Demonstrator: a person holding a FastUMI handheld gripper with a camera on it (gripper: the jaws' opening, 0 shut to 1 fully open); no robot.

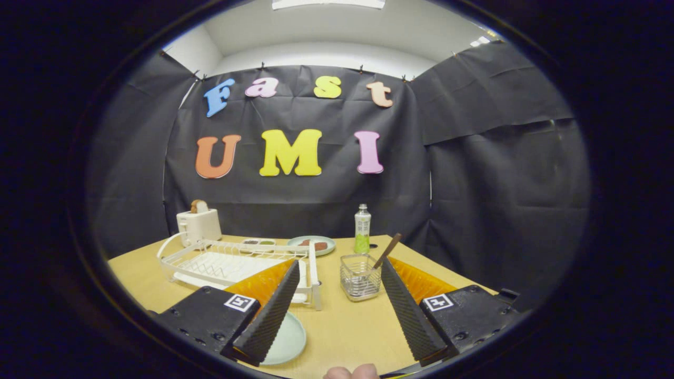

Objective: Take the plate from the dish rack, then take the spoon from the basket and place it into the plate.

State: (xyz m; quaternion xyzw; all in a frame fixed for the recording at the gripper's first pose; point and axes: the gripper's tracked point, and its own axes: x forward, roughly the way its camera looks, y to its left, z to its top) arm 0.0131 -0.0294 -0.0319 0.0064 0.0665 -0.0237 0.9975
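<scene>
Jaws [339, 281] wide apart holding nothing, plate [287, 339] half hidden under left finger, spoon [387, 251] bowl sunk in basket [360, 276]

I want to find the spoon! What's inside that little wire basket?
A brown handle leans out of the wire basket, probably the spoon. Its lower end is hard to make out behind the wires. The open tool holds nothing; the basket stands just ahead of its fingers.

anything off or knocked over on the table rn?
Nothing stands out. The dish rack sits flat and holds no plate; the pale plate lies flat on the table by the gripper, jaws open and holding nothing. The spoon leans in the upright wire basket. No spills.
</scene>
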